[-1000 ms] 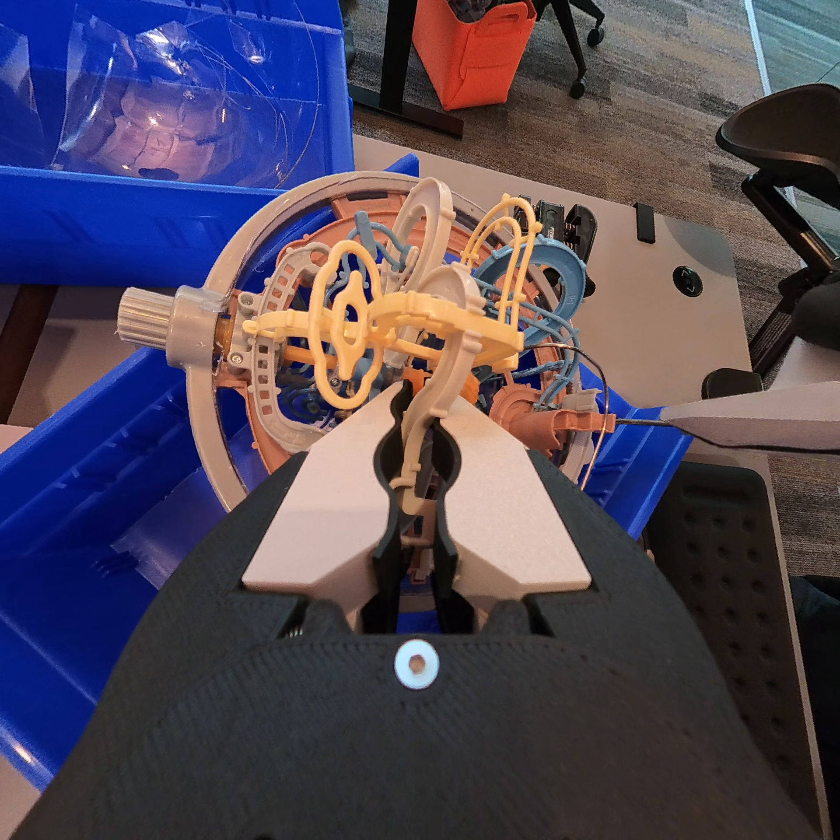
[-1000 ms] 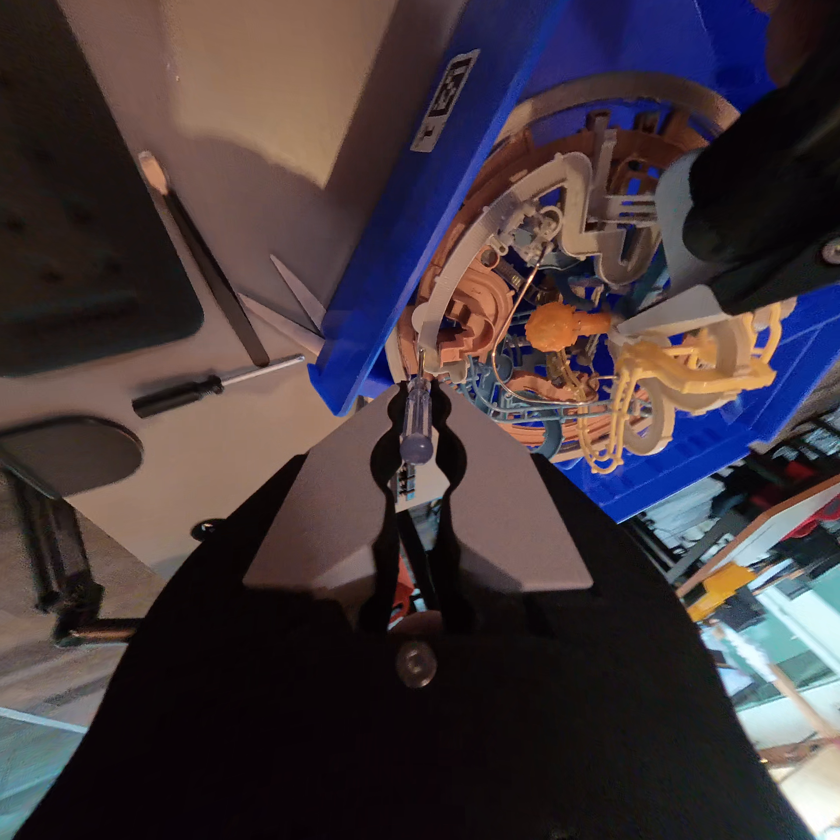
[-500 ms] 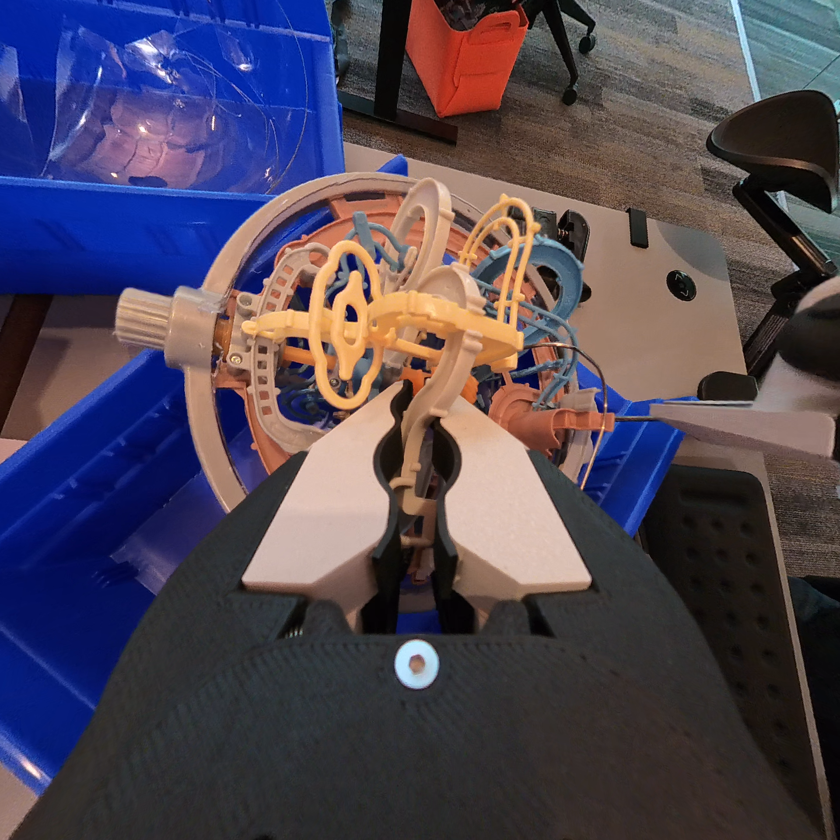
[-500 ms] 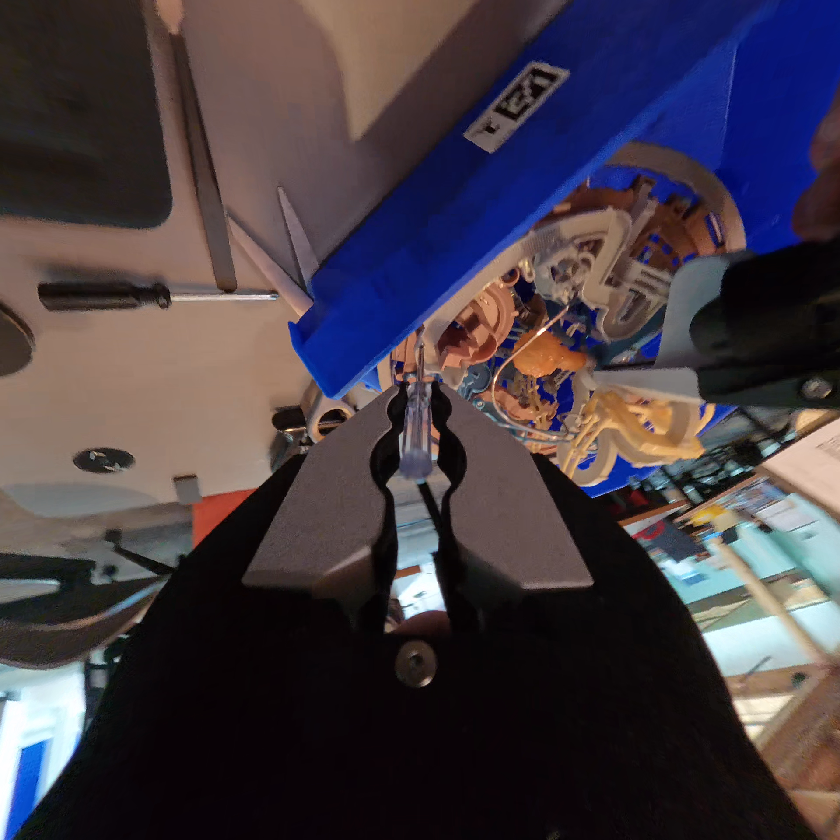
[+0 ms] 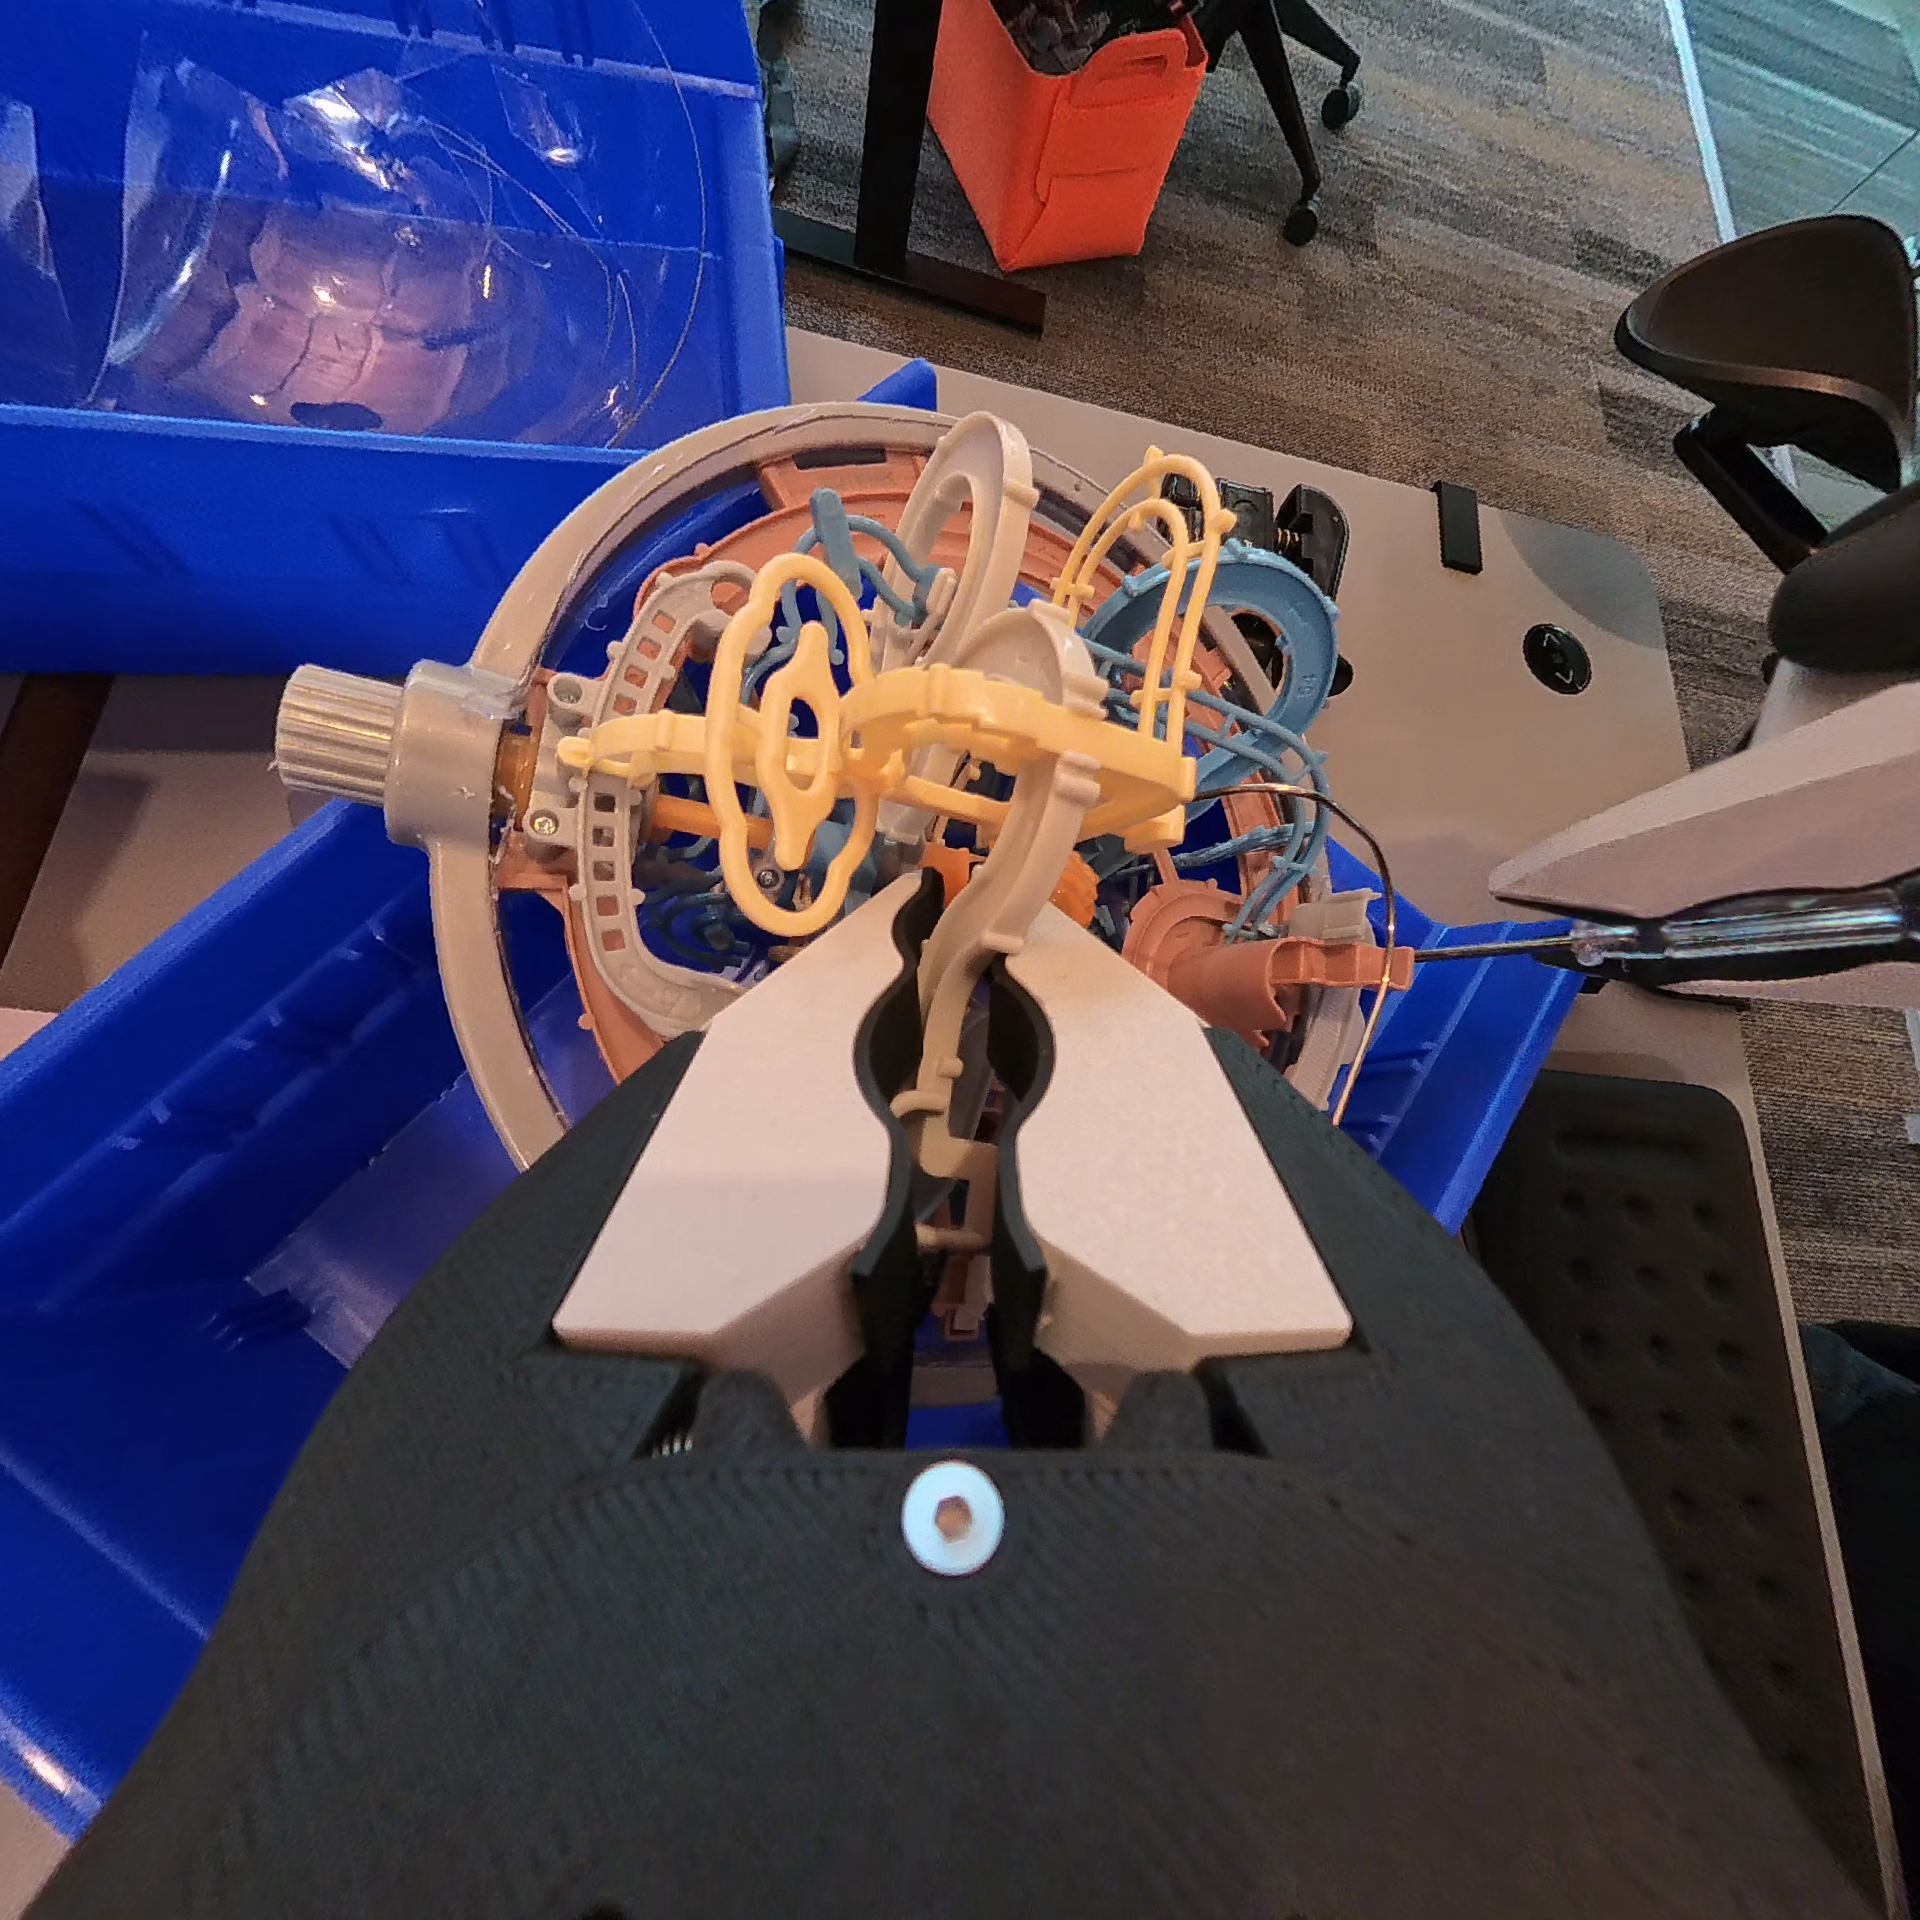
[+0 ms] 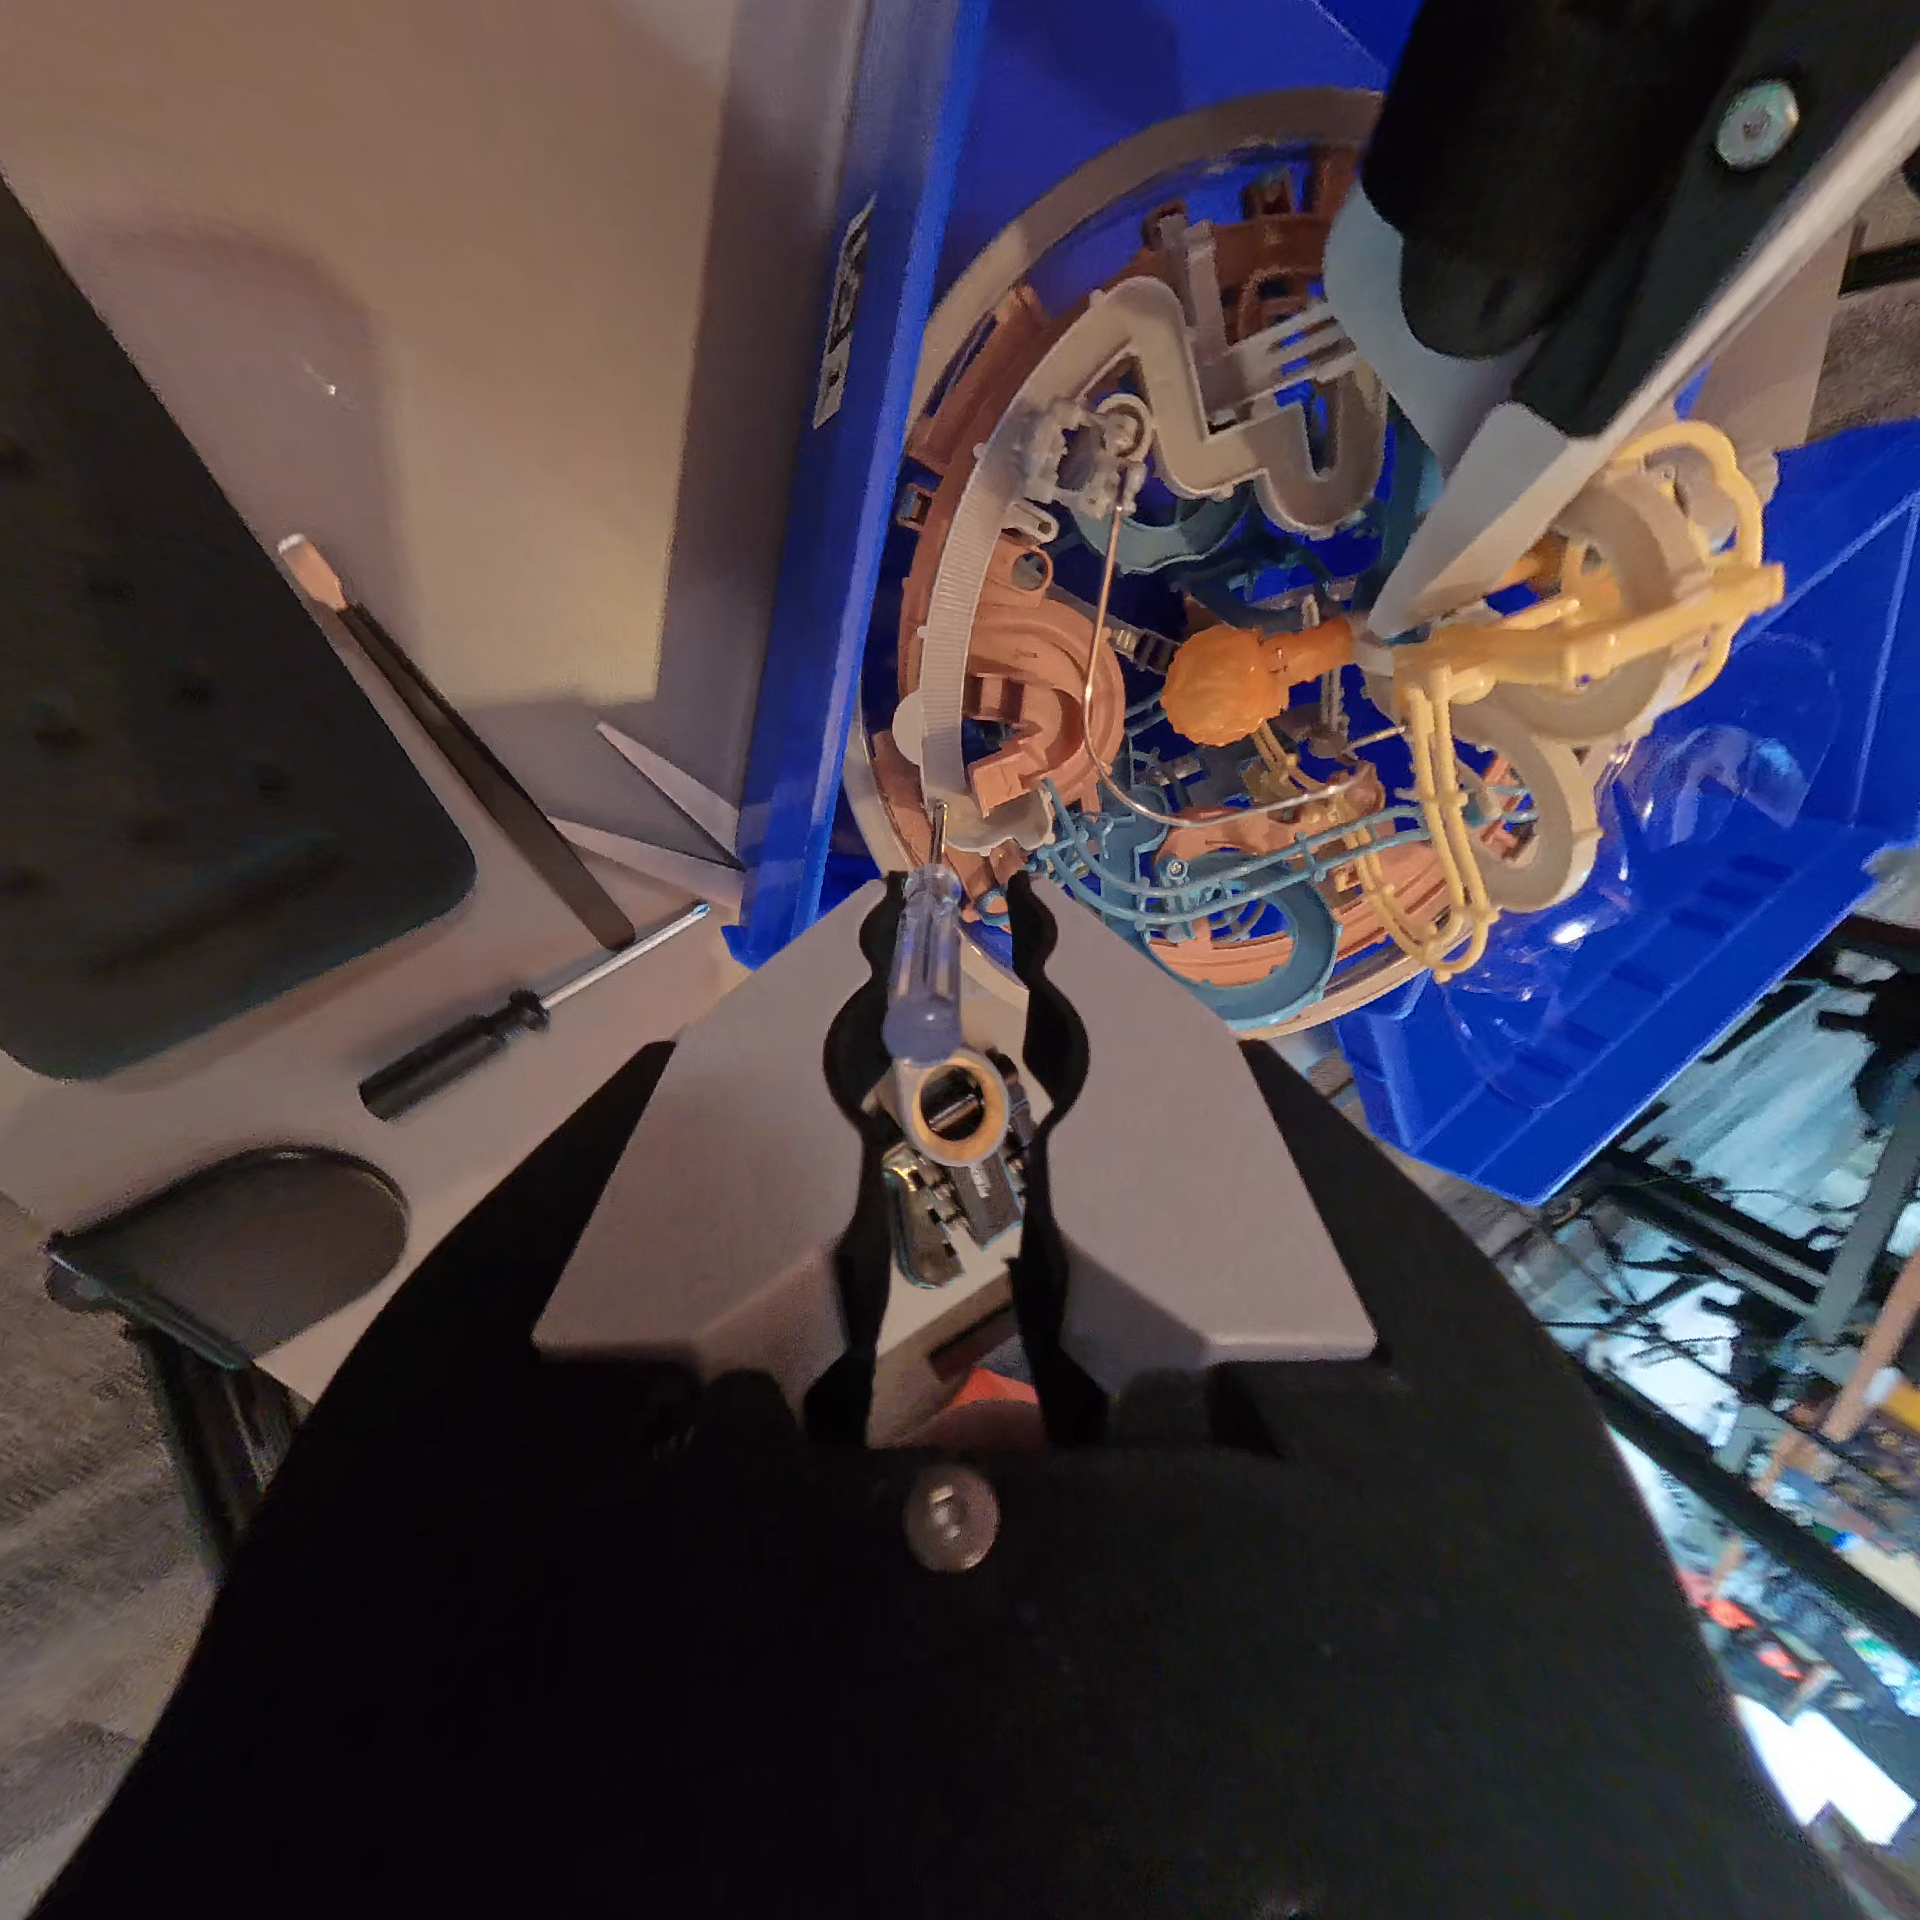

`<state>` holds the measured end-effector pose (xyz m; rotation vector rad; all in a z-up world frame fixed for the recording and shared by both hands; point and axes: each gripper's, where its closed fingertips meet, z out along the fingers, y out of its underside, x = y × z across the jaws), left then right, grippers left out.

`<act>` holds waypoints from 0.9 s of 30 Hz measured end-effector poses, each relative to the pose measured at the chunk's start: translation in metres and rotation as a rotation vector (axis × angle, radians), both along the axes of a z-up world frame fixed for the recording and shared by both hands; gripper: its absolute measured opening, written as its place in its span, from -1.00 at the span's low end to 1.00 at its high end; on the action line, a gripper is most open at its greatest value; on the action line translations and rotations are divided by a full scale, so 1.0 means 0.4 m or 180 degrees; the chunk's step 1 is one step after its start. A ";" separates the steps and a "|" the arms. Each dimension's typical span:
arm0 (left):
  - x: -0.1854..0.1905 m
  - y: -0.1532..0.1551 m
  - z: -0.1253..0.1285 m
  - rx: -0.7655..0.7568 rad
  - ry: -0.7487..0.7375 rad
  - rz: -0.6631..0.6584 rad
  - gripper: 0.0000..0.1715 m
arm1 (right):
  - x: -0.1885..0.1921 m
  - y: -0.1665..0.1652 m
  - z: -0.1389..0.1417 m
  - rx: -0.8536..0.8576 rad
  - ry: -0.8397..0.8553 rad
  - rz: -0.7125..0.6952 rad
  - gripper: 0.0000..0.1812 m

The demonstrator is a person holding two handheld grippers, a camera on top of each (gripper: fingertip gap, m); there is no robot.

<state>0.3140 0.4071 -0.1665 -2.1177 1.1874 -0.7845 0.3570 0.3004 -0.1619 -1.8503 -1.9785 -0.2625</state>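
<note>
A maze-ball core [image 5: 883,748] of grey, yellow, blue and pink plastic tracks inside a grey ring is held above a blue bin [image 5: 208,1195]. My left gripper [image 5: 961,904] is shut on one of its grey track pieces. My right gripper [image 6: 951,883] is shut on a small clear-handled screwdriver [image 6: 914,966]. The screwdriver's metal tip touches the core [image 6: 1091,727] at the ring's edge. In the left wrist view the right gripper [image 5: 1714,883] comes in from the right, with the screwdriver shaft [image 5: 1486,948] at a pink part. The left gripper also shows in the right wrist view [image 6: 1507,312].
A second blue bin [image 5: 312,520] at back left holds a clear dome [image 5: 343,239]. On the table lie a black screwdriver [image 6: 488,1029], a long black flat tool [image 6: 468,748], pointed metal blades [image 6: 665,790] and a black perforated mat [image 5: 1631,1299]. An orange bag [image 5: 1060,114] and an office chair [image 5: 1787,343] stand beyond. My hands' fingertips stand some 12 centimeters from each other.
The right gripper has rolled about the screwdriver while its tip stays at the core. The left gripper keeps the core nearly still.
</note>
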 end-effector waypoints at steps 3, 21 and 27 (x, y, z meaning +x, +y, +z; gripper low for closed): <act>0.000 0.000 0.000 -0.0007 -0.0007 -0.0003 -0.96 | 0.000 -0.004 -0.001 -0.0097 0.0225 -0.0245 -0.79; -0.004 -0.003 -0.004 -0.0014 0.0021 -0.0007 -0.96 | -0.004 -0.010 -0.008 0.0409 -0.1278 0.1612 -0.92; -0.004 -0.003 0.000 -0.0004 0.0005 -0.0023 -0.95 | -0.010 -0.001 -0.003 0.0174 -0.1231 0.1232 -0.92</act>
